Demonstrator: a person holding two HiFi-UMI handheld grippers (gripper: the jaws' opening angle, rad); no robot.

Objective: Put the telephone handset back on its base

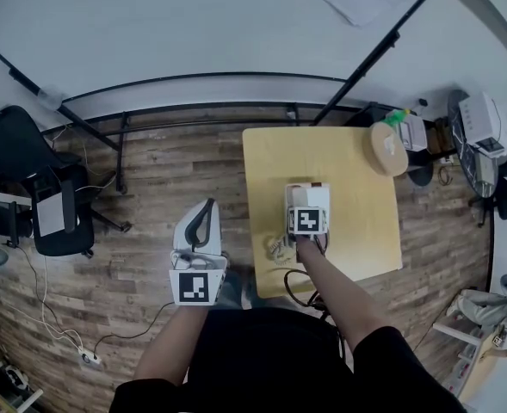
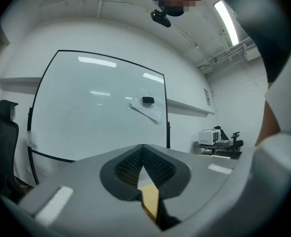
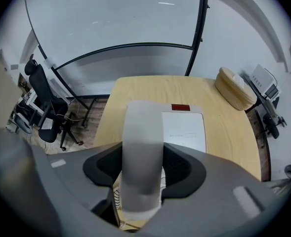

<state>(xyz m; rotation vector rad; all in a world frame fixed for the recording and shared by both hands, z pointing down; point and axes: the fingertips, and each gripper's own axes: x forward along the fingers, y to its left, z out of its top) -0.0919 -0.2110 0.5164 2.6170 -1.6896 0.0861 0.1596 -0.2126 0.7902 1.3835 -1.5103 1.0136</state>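
An office-like room: a large whiteboard (image 2: 101, 107), a black swivel chair (image 1: 16, 144), a wooden desk (image 1: 356, 175), plank flooring.

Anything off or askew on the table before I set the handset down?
Only the handset is off its base, clamped in the right gripper over it. The base lies flat on the table. Nothing spilled or damaged shows.

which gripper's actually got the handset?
The right gripper, over the table: its jaws are clamped on the white handset. The left gripper, out over the floor, has its jaws together on nothing.
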